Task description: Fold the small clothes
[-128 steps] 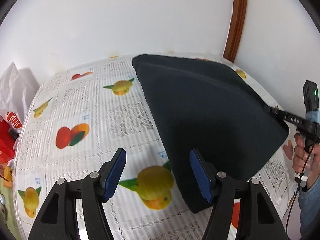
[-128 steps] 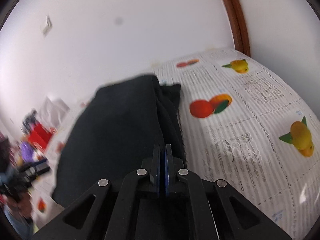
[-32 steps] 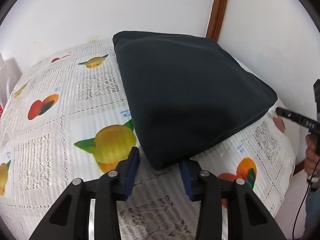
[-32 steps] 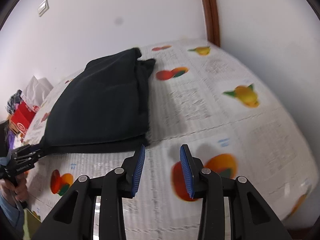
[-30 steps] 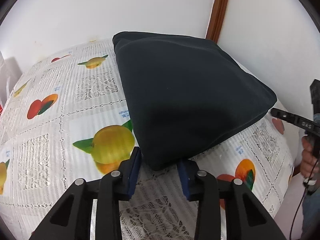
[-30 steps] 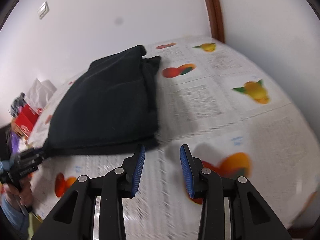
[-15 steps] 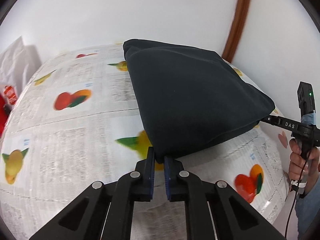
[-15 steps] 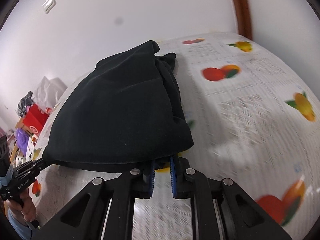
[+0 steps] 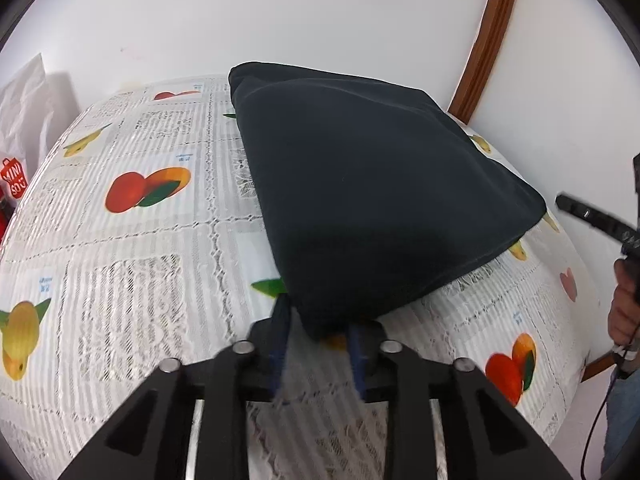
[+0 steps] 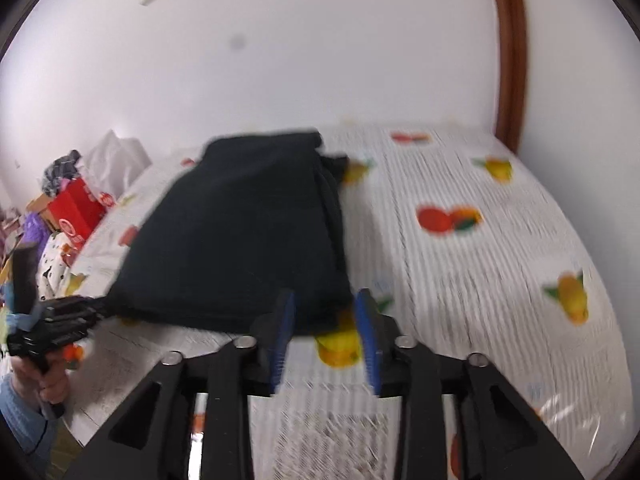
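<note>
Dark garment (image 9: 372,200) lay folded on fruit-print tablecloth (image 9: 132,256), near far wall. Left gripper (image 9: 318,350) and right gripper (image 10: 326,332) jaws just opening, each near corner between pads, apparently released (blur). Fold looked mostly done; final tidy-up possibly left.

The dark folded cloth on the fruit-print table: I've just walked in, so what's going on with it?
A person with a handheld gripper in each hand is folding a dark navy fabric garment on a fruit-print lace tablecloth. The left gripper and the right gripper each sit at a near corner, their jaws having just opened. Both corners lie between parted blue pads, apparently released.
</note>
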`<state>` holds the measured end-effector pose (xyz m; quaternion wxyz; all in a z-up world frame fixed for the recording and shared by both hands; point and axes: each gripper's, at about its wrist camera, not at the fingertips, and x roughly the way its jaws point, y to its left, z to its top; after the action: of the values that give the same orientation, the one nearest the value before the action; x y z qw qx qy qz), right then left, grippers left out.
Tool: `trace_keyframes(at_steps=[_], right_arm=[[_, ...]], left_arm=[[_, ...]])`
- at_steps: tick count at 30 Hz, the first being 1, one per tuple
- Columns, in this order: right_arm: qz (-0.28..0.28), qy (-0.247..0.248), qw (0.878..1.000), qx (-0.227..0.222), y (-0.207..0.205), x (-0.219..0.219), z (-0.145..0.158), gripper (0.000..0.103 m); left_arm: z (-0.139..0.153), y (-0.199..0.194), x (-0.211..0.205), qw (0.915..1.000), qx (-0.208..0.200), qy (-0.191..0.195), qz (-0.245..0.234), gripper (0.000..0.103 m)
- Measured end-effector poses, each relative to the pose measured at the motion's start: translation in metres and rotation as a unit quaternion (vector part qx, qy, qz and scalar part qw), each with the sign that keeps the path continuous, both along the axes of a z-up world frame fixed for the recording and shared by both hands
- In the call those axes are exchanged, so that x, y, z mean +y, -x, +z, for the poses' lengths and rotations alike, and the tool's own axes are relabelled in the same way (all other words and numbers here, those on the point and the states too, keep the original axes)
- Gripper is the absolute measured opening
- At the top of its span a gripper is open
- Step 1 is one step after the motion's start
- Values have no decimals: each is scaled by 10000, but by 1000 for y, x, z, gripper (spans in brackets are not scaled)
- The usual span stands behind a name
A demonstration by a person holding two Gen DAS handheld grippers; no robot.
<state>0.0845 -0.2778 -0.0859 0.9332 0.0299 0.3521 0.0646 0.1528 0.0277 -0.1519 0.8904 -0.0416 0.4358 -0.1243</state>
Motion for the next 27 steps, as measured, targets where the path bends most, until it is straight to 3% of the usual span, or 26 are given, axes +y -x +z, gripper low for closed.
trace_keyframes(at_steps=[4,8,9,11,12,15,17,20,24,27], right_arm=[[27,117,9999,-45,-34,15,-1,39],[-40,82,9996,274,-73,15,-20,37],[-60,51,9996,277,-77,15,-22,31],[13,-25,9996,286,-81,15,-24,5],[61,-14,9997,239,-81,15,-24,3],[-26,-487,9985,-260,-63,-4,-16,3],[-109,-890,9957,-252,-59,-17,-22,3],[-193,-795,9966,-51,-62,-16,-33,3],[-178,-604,9980,-17,-74,-5,-24,8],[-59,-541,9985,17,-91,4,-18,21]], left_arm=[[-3,-2,-3,10000,61,-33,64,27],[-4,-2,-2,9999,44,-19,105,29],[-4,-1,-2,9999,33,-35,105,29],[-4,-1,-2,9999,5,-43,96,29],[-4,-1,-2,9999,-7,-43,93,29],[-4,-2,-2,9999,-21,-38,93,29],[-4,-2,-3,9999,-14,-40,95,29],[-4,-2,-3,9999,-21,-71,89,29],[-4,-2,-3,9999,-25,-91,83,29],[-4,-2,-4,9999,-35,-108,87,29]])
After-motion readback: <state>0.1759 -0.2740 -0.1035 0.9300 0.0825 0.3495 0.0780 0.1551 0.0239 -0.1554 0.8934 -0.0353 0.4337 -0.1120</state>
